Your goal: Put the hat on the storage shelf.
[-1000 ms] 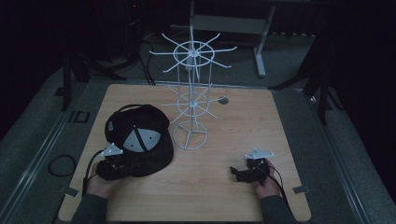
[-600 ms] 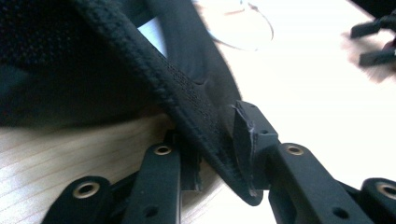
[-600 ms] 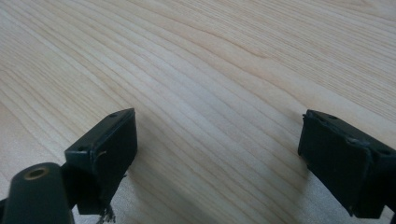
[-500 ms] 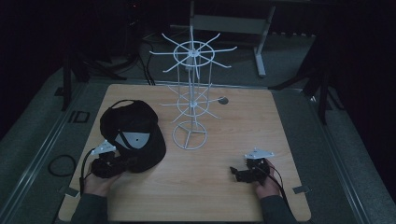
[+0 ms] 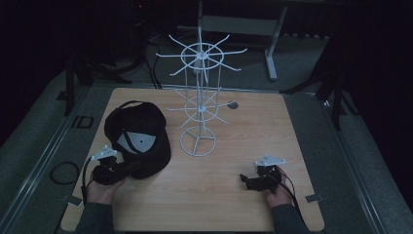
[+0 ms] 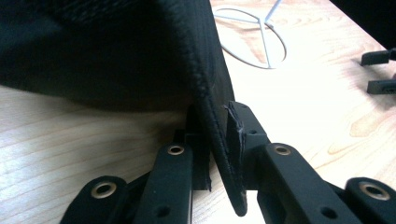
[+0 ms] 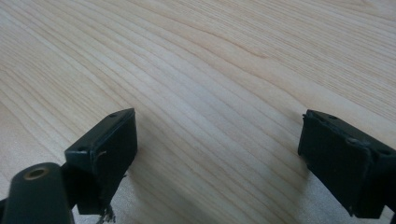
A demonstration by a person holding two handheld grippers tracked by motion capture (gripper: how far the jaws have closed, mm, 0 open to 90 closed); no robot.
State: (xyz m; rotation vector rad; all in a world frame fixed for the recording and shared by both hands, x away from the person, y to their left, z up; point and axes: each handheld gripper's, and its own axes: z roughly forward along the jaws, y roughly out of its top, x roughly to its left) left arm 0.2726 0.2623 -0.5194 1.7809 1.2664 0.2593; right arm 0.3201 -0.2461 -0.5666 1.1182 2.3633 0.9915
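A black cap with a grey patch lies on the wooden table, left of a white wire rack. My left gripper is at the cap's near edge. In the left gripper view the brim of the black cap stands on edge between the jaws of my left gripper. Those jaws have just been closing and both pads press on the brim. My right gripper rests low at the near right, and my right gripper is open over bare wood.
The wire rack's round base ring sits just right of the cap, with thin arms spreading out higher up. A small grey disc lies behind the rack. Dark floor and stands surround the table.
The left jaws have closed onto the cap's brim. The cap has shifted a little to the left, away from the rack's base. The right gripper has stayed in place.
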